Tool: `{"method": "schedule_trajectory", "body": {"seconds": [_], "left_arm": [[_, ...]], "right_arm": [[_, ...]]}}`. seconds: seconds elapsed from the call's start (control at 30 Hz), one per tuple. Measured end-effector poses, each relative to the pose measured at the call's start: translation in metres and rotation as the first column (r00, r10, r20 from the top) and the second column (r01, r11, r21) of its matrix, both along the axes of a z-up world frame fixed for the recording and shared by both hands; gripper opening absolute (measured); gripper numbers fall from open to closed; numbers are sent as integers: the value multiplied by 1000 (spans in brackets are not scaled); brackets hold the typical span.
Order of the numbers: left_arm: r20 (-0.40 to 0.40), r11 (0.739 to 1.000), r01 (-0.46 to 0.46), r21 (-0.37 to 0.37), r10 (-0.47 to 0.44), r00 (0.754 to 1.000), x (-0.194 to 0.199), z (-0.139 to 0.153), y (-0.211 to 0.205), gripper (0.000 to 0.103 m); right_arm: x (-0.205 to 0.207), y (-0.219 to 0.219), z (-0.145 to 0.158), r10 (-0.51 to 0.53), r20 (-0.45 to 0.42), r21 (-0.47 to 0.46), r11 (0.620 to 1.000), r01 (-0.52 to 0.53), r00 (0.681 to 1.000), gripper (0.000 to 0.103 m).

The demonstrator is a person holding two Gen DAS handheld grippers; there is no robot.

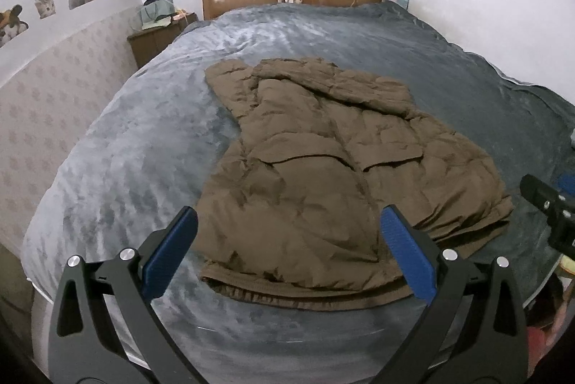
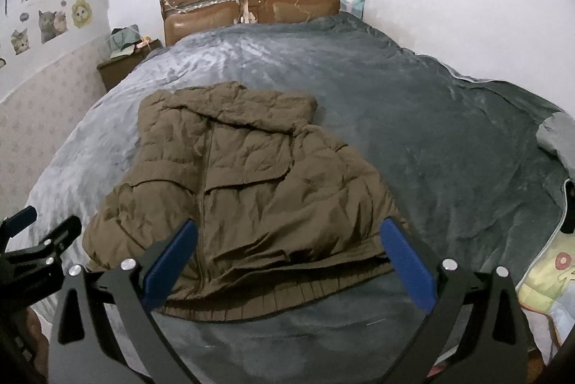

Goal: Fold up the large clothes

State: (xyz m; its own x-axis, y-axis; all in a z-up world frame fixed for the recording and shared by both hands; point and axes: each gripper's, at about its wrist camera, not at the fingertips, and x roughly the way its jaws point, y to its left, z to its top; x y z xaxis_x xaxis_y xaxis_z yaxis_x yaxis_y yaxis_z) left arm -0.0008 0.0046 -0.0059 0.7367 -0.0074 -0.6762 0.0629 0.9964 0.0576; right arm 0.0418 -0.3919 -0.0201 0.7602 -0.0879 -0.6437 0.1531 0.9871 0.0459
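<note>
Where fingers spread, jacket beyond

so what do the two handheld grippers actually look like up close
Both match. The left gripper and the right gripper each have two black angular fingers with triangular cut-outs, round silver bolt heads at the pivots, and flat rectangular blue pads with a fine ribbed texture on the inner faces. No cables, markings or sleeves show.
</note>
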Motion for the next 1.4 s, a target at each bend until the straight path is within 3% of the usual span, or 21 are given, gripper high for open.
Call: {"method": "schedule_trajectory", "body": {"seconds": [0.6, 1.03, 1.4], "left_arm": [[11, 1000, -20, 9, 20, 1000, 0, 2, 19, 100], [8, 995, -99, -26, 100, 995, 9, 5, 32, 100], [-8, 998, -65, -28, 64, 998, 17, 4, 26, 100]], "right_arm": [[-1, 18, 7, 23, 20, -40, 999, -22, 1000, 101], [19, 19, -3, 83, 8, -26, 996, -83, 997, 101], [15, 18, 0, 56, 9, -41, 998, -56, 998, 101]]}}
